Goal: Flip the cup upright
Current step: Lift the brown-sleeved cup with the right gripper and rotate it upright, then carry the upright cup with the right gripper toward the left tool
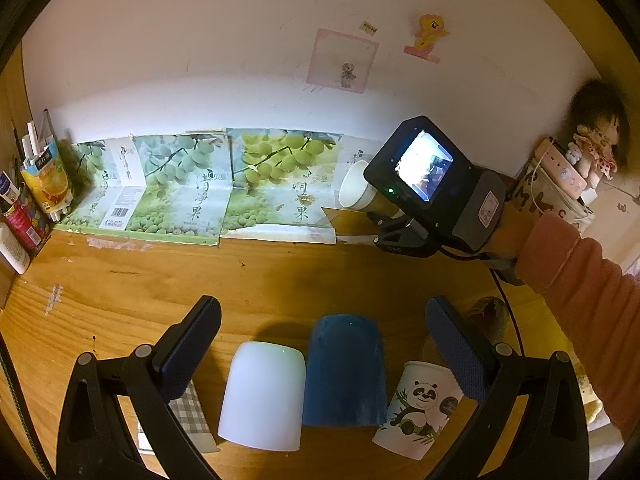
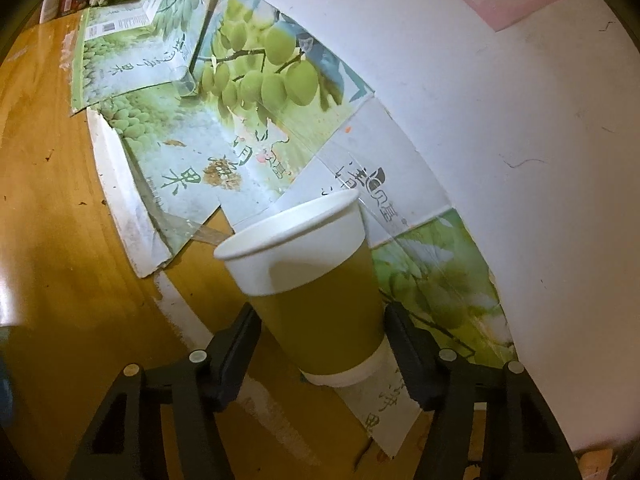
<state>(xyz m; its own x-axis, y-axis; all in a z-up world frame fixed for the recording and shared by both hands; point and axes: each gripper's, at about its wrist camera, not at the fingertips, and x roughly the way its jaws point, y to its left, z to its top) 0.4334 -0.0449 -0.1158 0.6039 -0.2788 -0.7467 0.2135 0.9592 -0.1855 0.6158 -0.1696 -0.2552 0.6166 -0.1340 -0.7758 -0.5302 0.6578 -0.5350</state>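
Cup with the green sleeve: gripped by the right gripper, fingers pressed against the sleeve on both sides, low on the body near the base. Carried mouth-up but tilted, rim leaning toward the far left, over the far right part of the wooden table, just in front of the grape-printed cardboard propped along the white wall. From the right wrist view, base seems just above or barely on the table; cannot tell whether touching.

Same cup visible in the left wrist view, white mouth turned toward the left, poking out past the right gripper at the far right.

Nearer, three more cups in a row on the table: white cup, blue cup and panda cup, all seemingly mouth-down, side by side and close together. Left gripper hovering over them, fingers spread wide, gripping nothing, straddling the row without touching the white or blue cup; right finger overlapping the panda cup, contact not clear.

Judged progress: for the sleeved cup, turning largely done; left to do, levelling it, setting it on its base and letting go. If the task covers the near row too, those three not yet flipped.
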